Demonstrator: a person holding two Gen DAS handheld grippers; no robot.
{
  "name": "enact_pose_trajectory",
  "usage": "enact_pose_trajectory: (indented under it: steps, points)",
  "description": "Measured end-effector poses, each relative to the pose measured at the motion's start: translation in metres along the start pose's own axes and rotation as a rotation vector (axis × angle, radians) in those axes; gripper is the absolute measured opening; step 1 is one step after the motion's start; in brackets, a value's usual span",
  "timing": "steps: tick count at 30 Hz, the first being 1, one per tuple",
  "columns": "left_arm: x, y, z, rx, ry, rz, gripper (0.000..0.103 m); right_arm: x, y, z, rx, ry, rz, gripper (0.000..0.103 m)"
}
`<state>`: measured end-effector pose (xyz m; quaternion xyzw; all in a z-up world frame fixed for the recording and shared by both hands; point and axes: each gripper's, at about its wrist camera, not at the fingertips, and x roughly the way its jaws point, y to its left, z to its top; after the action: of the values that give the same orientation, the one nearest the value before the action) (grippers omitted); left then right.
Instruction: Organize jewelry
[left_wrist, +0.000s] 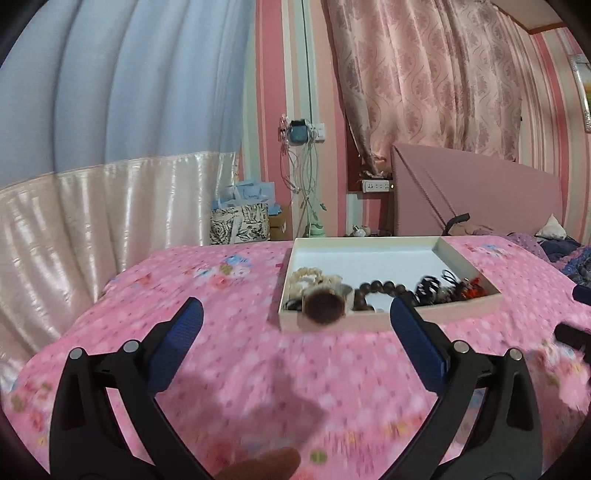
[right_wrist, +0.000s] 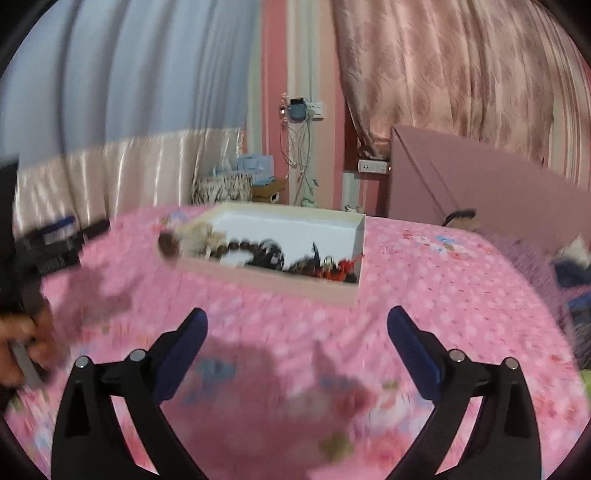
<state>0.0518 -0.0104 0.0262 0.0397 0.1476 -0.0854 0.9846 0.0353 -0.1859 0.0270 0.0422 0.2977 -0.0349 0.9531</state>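
Both grippers, left (left_wrist: 295, 325) and right (right_wrist: 295, 332), gape wide and empty over the pink bedspread (left_wrist: 229, 369). Ahead, the shallow white box (left_wrist: 388, 325) holds light, limp bead bracelets (left_wrist: 384, 290); likely slippery, best pinched across the strand.

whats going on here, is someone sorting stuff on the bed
A person holds a two-finger gripper in each hand over a bed with a pink floral bedspread. Both the left gripper and the right gripper are open and hold nothing. Ahead of them lies a shallow white box with jewelry gathered along its near side: cream beads, a dark brown bead bracelet, and black and red pieces. A round brown piece sits at the box's near left corner. The views are blurred.
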Motion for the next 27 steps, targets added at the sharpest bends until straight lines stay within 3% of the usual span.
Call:
enact_pose_trajectory:
  steps: [3,6,13,18,27]
  points:
    - [-0.030,-0.003,-0.009,0.004,-0.041,0.016,0.100,-0.018,0.009,-0.013,-0.021,-0.011,-0.013,0.099]
    - [-0.049,-0.011,-0.020,0.022,-0.068,0.012,0.100,-0.034,0.004,-0.022,0.056,-0.040,0.002,0.100]
    - [-0.050,-0.035,-0.035,0.096,-0.039,0.057,0.100,-0.048,0.010,-0.032,0.053,-0.109,-0.035,0.101]
    - [-0.047,-0.025,-0.037,0.054,-0.014,0.100,0.100,-0.050,0.007,-0.032,0.072,-0.113,-0.054,0.101]
    - [-0.045,-0.018,-0.038,0.013,0.000,0.105,0.100,-0.050,0.006,-0.031,0.072,-0.119,-0.078,0.101]
